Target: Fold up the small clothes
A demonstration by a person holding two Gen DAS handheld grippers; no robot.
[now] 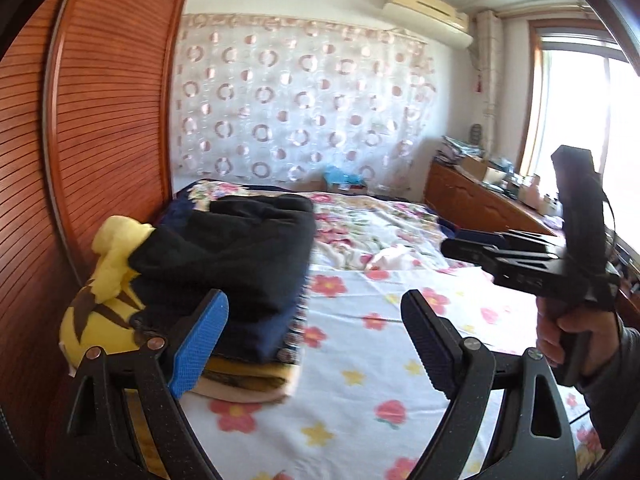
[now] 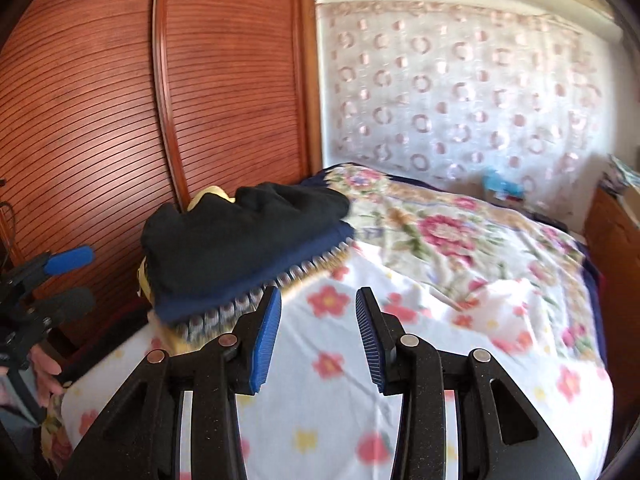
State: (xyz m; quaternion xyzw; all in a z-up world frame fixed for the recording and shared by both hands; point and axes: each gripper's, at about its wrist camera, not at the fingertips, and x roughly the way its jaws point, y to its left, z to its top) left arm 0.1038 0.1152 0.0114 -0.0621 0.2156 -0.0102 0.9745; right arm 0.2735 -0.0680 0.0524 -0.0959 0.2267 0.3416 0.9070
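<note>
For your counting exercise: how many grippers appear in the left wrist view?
2. The left gripper fills the foreground, jaws open over the bed; the right gripper is at the right, held by a hand.

Matt black cloth pile [image 1: 240, 256], glossy slatted wood wardrobe [image 1: 112, 92]

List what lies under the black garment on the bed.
Under the black garment lie a navy piece, then yellowish and beige folded layers. How many more are inside the pile is hidden.
</note>
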